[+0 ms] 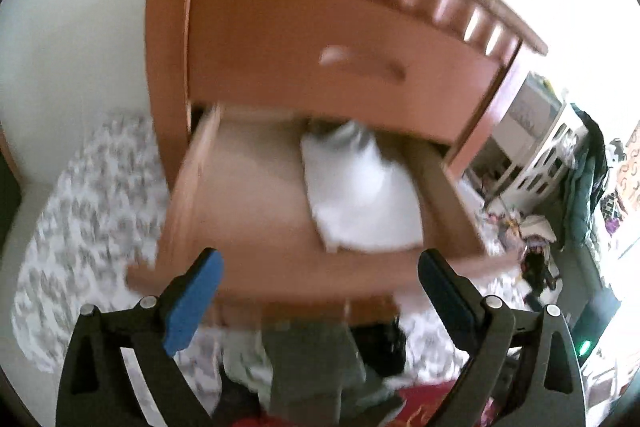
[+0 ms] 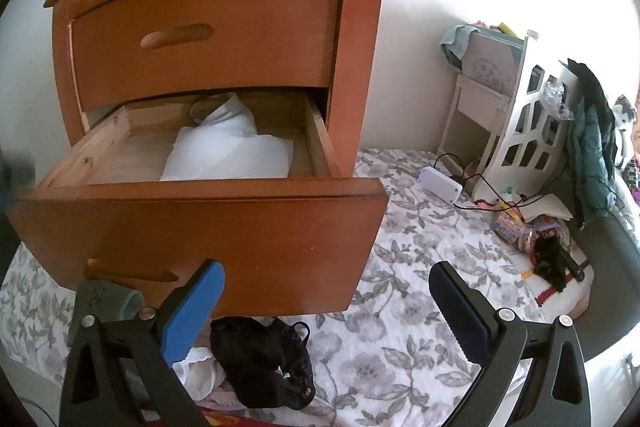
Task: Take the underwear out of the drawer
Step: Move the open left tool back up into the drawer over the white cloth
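A wooden nightstand (image 2: 216,39) stands on a flower-print rug (image 2: 400,327) against a white wall, its lower drawer (image 2: 200,223) pulled out and its upper drawer (image 2: 208,39) closed. At the far left of the right wrist view, a grey-green garment (image 2: 106,301) lies on the rug just below the drawer front. Beside it, a white piece of underwear (image 2: 196,373) and a black lace piece (image 2: 262,363) lie touching each other on the rug in front of the drawer. Inside the drawer, toward its right side, a folded white garment (image 2: 228,151) remains, with a grey-banded piece tucked behind it at the back.

The left gripper (image 1: 320,291) hangs above the drawer's front edge, its jaws spread wide with nothing between them; that view is blurred. Its blue pad (image 1: 194,307) and dark pad (image 1: 448,299) frame the drawer front, and a grey-green cloth (image 1: 312,367) shows below them on the floor. The right gripper (image 2: 326,303) hovers low in front of the drawer, likewise released and empty, its jaws well apart over the rug.

To the right, a small white bedside table (image 2: 480,95) and a white cut-out panel (image 2: 532,131) stand by the wall, with a white box (image 2: 440,185) and black cables on the rug near them. A teal jacket (image 2: 592,155) hangs at the far right above scattered small toys (image 2: 532,227).
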Tool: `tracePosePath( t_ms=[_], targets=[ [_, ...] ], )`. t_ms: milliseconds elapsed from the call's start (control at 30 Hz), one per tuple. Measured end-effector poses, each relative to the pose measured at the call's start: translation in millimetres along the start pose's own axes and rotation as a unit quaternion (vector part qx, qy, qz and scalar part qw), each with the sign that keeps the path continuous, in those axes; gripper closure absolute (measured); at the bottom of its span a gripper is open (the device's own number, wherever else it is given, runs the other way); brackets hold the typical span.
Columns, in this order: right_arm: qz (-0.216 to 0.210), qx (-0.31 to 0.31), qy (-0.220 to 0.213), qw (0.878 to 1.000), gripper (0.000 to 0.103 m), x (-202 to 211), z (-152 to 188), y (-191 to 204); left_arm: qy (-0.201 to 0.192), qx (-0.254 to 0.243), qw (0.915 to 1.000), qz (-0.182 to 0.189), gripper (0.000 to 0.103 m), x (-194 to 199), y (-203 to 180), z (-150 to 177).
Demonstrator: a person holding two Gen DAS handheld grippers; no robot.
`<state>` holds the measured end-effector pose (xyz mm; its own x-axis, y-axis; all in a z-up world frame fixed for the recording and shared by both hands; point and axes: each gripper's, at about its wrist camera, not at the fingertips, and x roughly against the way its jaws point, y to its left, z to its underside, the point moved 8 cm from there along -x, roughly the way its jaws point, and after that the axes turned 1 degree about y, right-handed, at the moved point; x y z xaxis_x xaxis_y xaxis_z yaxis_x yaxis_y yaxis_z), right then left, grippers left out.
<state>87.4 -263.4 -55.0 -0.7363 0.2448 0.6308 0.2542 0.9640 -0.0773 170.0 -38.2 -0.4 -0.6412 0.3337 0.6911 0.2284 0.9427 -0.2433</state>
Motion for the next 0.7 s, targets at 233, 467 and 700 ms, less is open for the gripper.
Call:
tracePosePath(
  t_ms=[233, 467, 700],
  targets=[
    [-0.008, -0.01, 0.007, 1.0, 0.0, -2, 1, -2, -0.022, -0.062, 0.9978, -0.011, 0.0, -8, -24, -69],
    [-0.021, -0.016, 0.01, 1.0, 0.0, -4, 2, -3, 0.084, -0.074, 0.9915, -0.066, 0.0, -67, -35, -73],
    [-0.038, -0.03, 0.016, 0.999, 0.0, -6, 3, -5, 0.191, -0.045, 0.9787, -0.06, 0.0, -123, -41, -46]
  ],
)
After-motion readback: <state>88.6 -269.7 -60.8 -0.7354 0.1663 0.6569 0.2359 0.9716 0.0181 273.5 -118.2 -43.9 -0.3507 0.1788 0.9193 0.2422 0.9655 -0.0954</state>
